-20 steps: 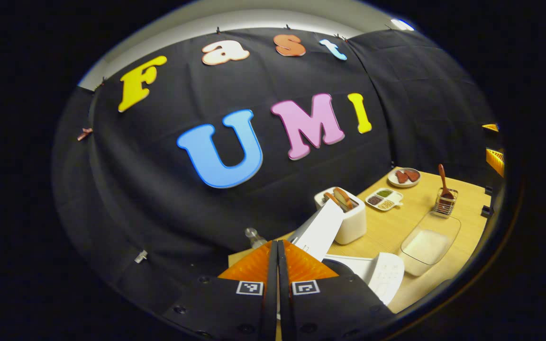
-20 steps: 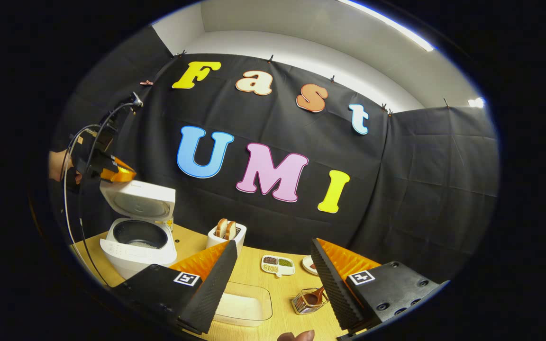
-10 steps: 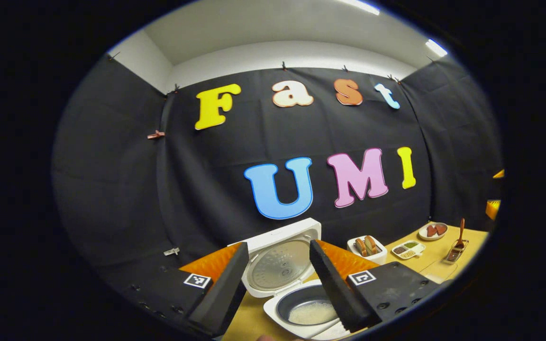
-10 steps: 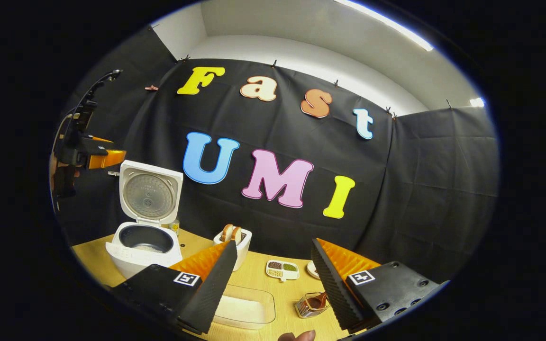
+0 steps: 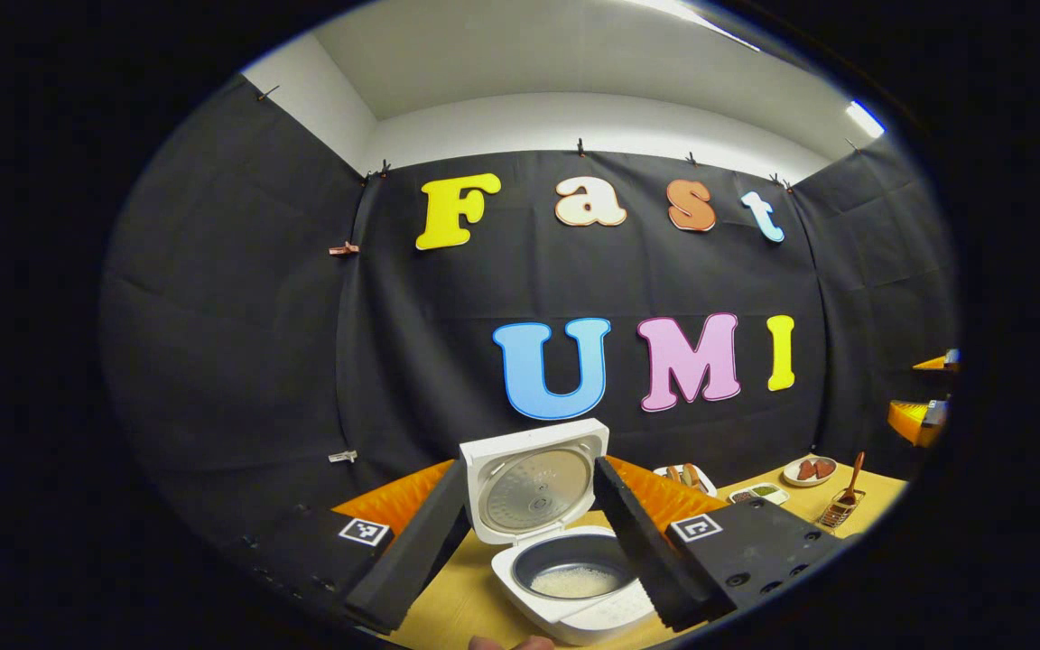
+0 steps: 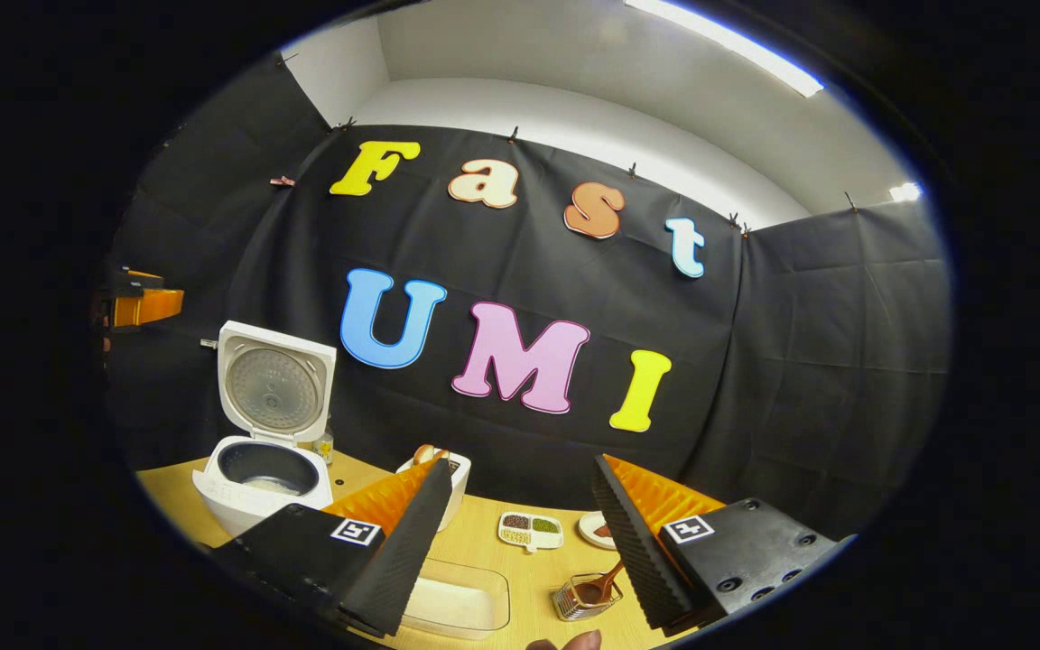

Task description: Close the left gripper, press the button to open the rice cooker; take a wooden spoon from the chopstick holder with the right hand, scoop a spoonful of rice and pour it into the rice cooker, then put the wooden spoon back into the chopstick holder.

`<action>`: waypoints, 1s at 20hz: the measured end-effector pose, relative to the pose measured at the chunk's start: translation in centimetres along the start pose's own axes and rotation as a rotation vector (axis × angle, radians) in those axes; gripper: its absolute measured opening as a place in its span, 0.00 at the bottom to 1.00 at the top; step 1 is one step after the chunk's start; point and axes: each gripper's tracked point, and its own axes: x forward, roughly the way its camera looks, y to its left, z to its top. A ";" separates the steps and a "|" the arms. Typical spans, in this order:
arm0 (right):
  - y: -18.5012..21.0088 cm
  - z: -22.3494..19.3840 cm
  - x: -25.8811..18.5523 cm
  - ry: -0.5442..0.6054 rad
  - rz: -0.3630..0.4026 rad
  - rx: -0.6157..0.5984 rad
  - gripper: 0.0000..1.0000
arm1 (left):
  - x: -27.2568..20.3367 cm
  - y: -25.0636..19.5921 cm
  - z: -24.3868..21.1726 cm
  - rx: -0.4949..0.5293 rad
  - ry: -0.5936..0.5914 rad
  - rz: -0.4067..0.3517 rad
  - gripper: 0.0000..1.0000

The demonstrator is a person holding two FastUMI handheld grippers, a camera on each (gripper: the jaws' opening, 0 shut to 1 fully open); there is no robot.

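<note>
Two grippers were in your hands, and both had their jaws spread wide with nothing between them. In the left gripper view, your left gripper [image 5: 524, 542] hung above the table [image 5: 457, 600], and between its fingers you looked straight at the rice cooker [image 5: 574, 587]: lid [image 5: 533, 478] standing upright, inner pot holding a little rice at the bottom. Far off to the right of that view stood the chopstick holder [image 5: 836, 516] with the wooden spoon [image 5: 852, 478] upright in it.

In the right gripper view, your right gripper [image 6: 520, 533] hovered over the near edge of the table. The chopstick holder [image 6: 579, 598] sat just inside its right finger [image 6: 633, 542], with the wooden spoon [image 6: 601, 582] leaning in it. A clear container of rice [image 6: 452, 600] lay beside the holder, partly behind the left finger. The rice cooker [image 6: 258, 474] stood open at the far left, and beyond the container were a toaster [image 6: 443, 465], a divided dish [image 6: 529, 531] and a small plate [image 6: 594, 530].
</note>
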 end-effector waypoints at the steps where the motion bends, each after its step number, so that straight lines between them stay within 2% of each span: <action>1: -0.5 -0.2 0.1 0.000 0.001 0.002 0.97 | -0.7 -0.1 0.2 -0.005 -0.001 0.012 0.97; 5: -2.7 -1.2 0.3 0.003 0.012 0.043 0.98 | -3.4 -1.8 0.4 -0.060 0.002 0.041 0.97; 9: -6.1 -3.6 0.7 0.034 0.017 0.057 0.98 | -5.6 -3.3 0.7 -0.074 -0.018 0.057 0.97; 14: -11.0 -8.8 0.9 0.133 0.030 0.101 0.98 | -6.6 -5.2 0.2 -0.062 0.017 0.098 0.97; 15: -12.2 -10.1 1.0 0.157 0.025 0.104 0.96 | -6.7 -5.7 0.3 -0.059 0.023 0.104 0.97; 20: -16.4 -18.3 1.5 0.310 0.015 0.164 0.98 | -7.4 -8.5 0.3 -0.047 0.039 0.128 0.97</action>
